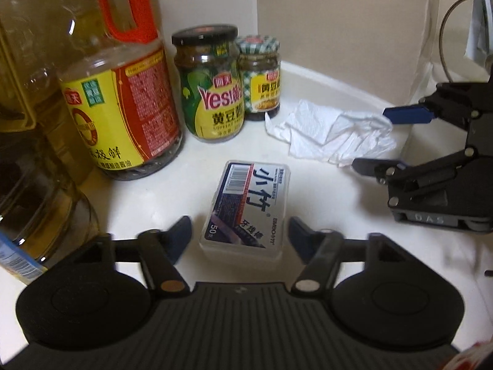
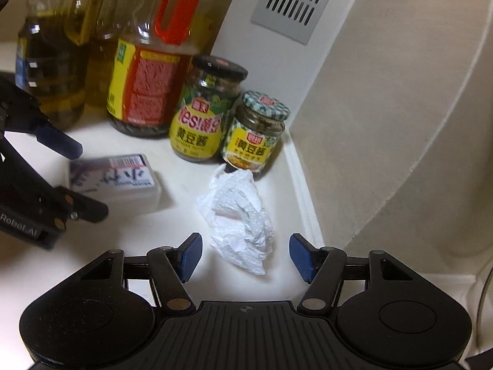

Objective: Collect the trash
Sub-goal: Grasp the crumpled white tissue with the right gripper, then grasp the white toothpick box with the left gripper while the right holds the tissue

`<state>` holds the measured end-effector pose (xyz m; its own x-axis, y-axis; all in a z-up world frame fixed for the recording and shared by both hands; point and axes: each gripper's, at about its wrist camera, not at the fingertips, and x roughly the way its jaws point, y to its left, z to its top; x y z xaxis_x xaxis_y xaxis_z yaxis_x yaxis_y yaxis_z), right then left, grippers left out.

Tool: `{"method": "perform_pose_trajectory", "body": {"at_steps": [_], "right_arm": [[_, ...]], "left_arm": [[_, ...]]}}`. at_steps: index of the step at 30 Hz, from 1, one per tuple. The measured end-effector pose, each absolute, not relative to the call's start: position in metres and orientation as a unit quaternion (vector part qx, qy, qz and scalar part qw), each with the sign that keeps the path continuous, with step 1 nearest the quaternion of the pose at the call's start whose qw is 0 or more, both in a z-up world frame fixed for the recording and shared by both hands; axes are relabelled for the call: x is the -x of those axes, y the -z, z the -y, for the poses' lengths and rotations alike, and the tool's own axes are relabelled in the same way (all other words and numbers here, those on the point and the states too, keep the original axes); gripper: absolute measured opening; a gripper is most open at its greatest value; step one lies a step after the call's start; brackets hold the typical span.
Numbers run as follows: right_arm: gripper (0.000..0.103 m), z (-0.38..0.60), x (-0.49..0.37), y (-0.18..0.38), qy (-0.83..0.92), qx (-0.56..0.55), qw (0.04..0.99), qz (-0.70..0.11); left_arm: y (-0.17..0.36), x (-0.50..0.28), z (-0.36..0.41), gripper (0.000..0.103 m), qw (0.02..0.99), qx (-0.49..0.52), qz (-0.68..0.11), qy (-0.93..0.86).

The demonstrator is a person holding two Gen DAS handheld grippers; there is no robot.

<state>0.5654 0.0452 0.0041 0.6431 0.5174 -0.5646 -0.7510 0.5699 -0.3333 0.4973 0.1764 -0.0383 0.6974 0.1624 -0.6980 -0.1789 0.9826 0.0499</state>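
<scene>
Right gripper: open, pads astride tissue, no contact. Left gripper: open astride floss box, no contact. Tissue near counter's right back corner, just before small jar. Risks: partial pinch tearing tissue; overreach tipping jar; grippers colliding. Room: wall edge close right, bottles behind; clear exit only rearward.

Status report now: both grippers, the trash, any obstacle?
Left gripper open, astride floss pick box. Right gripper open, astride crumpled paper towel, no contact. Small bean paste jar just behind the towel.
</scene>
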Motion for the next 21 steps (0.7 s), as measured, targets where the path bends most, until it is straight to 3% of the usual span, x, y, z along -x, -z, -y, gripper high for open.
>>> {"method": "perform_pose_trajectory", "body": {"at_steps": [6, 9, 11, 14, 21], "right_arm": [[0.051, -0.052, -0.569, 0.004, -0.373, 0.307, 0.852, -0.201], [0.039, -0.055, -0.572, 0.005, -0.375, 0.306, 0.851, -0.205], [0.026, -0.056, -0.573, 0.005, -0.371, 0.305, 0.853, -0.204], [0.018, -0.053, -0.573, 0.002, -0.367, 0.292, 0.858, -0.21], [0.013, -0.031, -0.55, -0.013, -0.373, 0.259, 0.866, -0.208]], "left_arm": [[0.04, -0.5, -0.178, 0.055, 0.921, 0.017, -0.378, -0.09], [0.038, -0.496, -0.179, 0.055, 0.922, 0.02, -0.375, -0.09], [0.036, -0.491, -0.178, 0.055, 0.923, 0.024, -0.374, -0.091], [0.032, -0.483, -0.175, 0.055, 0.923, 0.028, -0.372, -0.09], [0.02, -0.458, -0.159, 0.055, 0.926, 0.034, -0.364, -0.092]]}}
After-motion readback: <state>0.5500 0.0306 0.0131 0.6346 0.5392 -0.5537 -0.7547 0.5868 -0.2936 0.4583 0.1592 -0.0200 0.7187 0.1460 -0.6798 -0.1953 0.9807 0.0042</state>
